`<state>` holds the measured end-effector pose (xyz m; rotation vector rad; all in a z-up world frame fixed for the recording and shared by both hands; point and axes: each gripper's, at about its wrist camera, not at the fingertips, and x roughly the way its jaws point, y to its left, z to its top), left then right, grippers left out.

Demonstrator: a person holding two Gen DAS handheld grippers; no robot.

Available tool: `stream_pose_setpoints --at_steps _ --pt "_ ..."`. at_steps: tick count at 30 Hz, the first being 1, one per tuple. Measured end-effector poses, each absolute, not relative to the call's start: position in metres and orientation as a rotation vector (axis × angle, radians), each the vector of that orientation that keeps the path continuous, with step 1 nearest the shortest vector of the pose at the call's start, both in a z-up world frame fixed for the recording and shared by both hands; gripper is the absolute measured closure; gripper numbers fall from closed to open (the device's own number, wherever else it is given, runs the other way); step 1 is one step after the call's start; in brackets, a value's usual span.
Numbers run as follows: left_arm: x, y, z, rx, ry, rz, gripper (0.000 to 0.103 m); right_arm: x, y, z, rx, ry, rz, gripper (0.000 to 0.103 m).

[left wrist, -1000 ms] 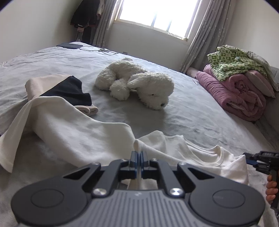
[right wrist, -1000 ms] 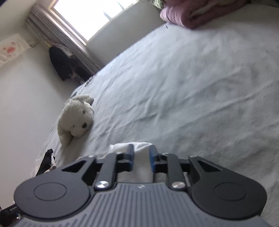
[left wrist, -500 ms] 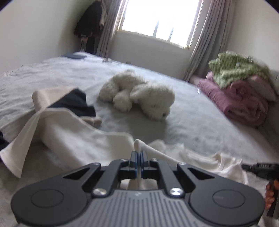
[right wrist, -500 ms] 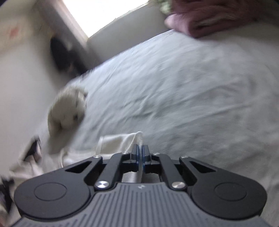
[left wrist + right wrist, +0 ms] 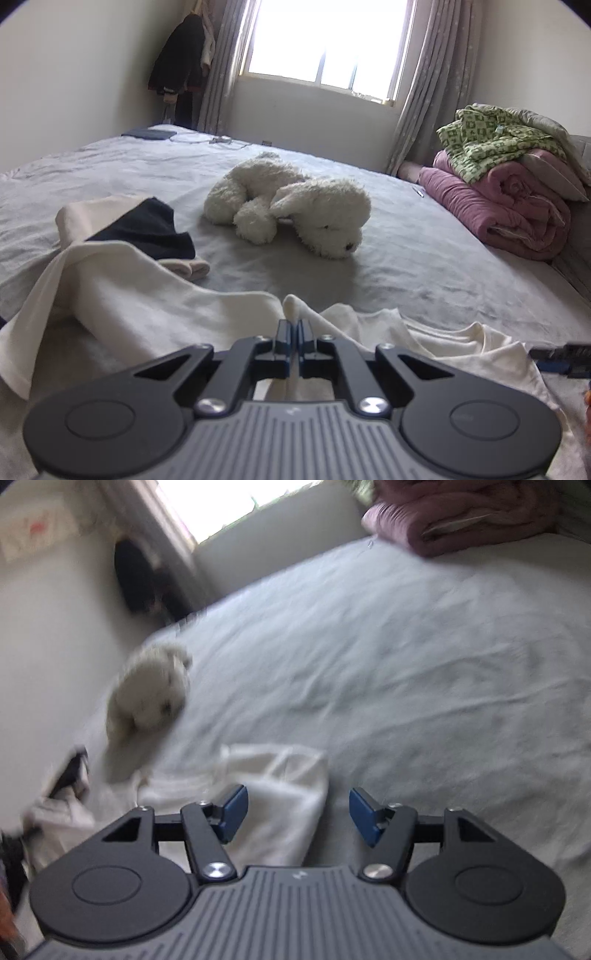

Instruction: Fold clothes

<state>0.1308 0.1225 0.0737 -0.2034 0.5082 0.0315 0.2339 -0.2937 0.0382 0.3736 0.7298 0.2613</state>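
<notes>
A cream T-shirt (image 5: 155, 306) lies spread and rumpled across the near part of the grey bed (image 5: 424, 258). My left gripper (image 5: 294, 332) is shut on a pinched fold of that shirt, which pokes up between the blue pads. In the blurred right wrist view my right gripper (image 5: 297, 812) has its jaws opening. The shirt's corner (image 5: 280, 794) lies flat on the bed (image 5: 406, 664) under and between the pads, touched by neither. The right gripper's tip (image 5: 561, 358) shows at the right edge of the left wrist view.
A white plush dog (image 5: 291, 206) lies mid-bed. A folded cream and black garment pile (image 5: 140, 225) sits at the left. Rolled pink and green quilts (image 5: 509, 184) are stacked at the right. The window (image 5: 325, 40) and dark hanging clothes (image 5: 181, 62) stand beyond.
My right gripper shut on the shirt's corner, then opened, leaving the corner lying on the bed. The left gripper kept its grip and hardly moved.
</notes>
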Motion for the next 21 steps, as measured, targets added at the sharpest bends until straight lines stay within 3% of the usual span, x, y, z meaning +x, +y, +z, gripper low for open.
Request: stream_pose_setpoints --at_steps 1,2,3,7,8,10,11,14,16,18,21 --pt "0.131 0.122 0.074 -0.199 0.505 0.031 0.1 0.233 -0.29 0.036 0.344 0.729 0.253 0.049" --pt "0.131 0.122 0.075 -0.2 0.501 0.03 0.1 0.233 -0.285 0.034 0.314 0.727 0.245 0.083" --pt "0.131 0.122 0.075 -0.201 0.498 0.029 0.1 0.232 -0.281 0.031 0.284 0.724 0.236 0.094" --pt "0.133 0.12 0.075 -0.194 0.486 0.017 0.1 0.227 -0.301 0.033 0.424 0.65 0.235 0.097" --pt "0.134 0.119 0.075 -0.184 0.48 0.015 0.1 0.226 -0.309 0.034 0.456 0.635 0.215 0.103" --pt "0.136 0.117 0.074 -0.171 0.476 0.011 0.1 0.227 -0.318 0.032 0.441 0.639 0.123 0.099" --pt "0.137 0.117 0.073 -0.168 0.477 0.009 0.1 0.225 -0.32 0.034 0.436 0.651 0.145 0.089" --pt "0.138 0.117 0.07 -0.177 0.489 0.007 0.1 0.212 -0.319 0.043 0.395 0.683 0.248 0.089" --pt "0.138 0.117 0.069 -0.177 0.493 0.007 0.1 0.205 -0.313 0.049 0.363 0.736 0.328 0.081" --pt "0.138 0.117 0.07 -0.181 0.491 0.004 0.1 0.202 -0.303 0.05 0.337 0.827 0.415 0.043" --pt "0.136 0.117 0.072 -0.184 0.488 -0.002 0.1 0.189 -0.286 0.06 0.219 0.843 0.479 0.04"
